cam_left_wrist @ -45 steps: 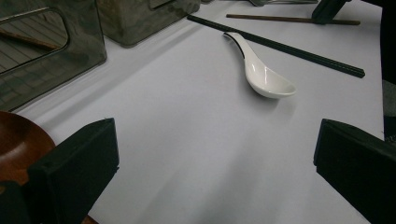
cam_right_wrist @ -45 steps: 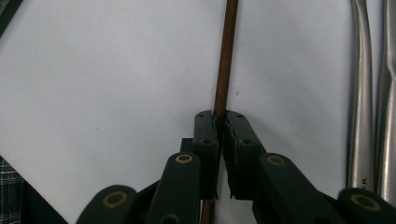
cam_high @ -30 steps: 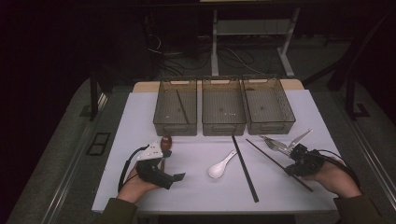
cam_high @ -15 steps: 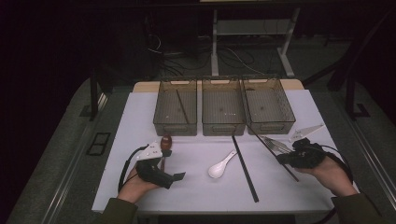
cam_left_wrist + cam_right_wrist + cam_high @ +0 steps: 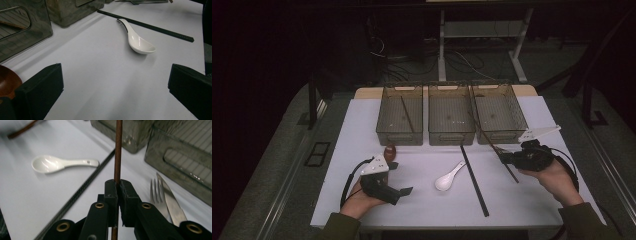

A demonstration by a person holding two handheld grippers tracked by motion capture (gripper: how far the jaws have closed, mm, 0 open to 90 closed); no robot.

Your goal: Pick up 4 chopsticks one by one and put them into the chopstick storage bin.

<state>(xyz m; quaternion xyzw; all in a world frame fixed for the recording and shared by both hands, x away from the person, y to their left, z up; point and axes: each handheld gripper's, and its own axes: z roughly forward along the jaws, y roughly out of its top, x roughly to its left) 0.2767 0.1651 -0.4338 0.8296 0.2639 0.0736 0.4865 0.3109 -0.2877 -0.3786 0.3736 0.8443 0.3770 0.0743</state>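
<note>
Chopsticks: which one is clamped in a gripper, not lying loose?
The brown chopstick, pinched between the right gripper fingers. The black chopstick lies flat on the table, and another brown one rests in the left bin.

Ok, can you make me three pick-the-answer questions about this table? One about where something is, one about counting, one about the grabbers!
1. Where does the white spoon lie?
A. in a bin
B. on the table, left of the black chopstick
C. in a gripper

2. How many mesh bins stand in the row?
A. two
B. three
C. five

3. What is the right gripper doing?
A. clamping a brown chopstick
B. standing open
C. holding the spoon

Answers: 1 B, the spoon rests on the white top. 2 B, three bins sit side by side. 3 A, its jaws pinch the stick.
</note>
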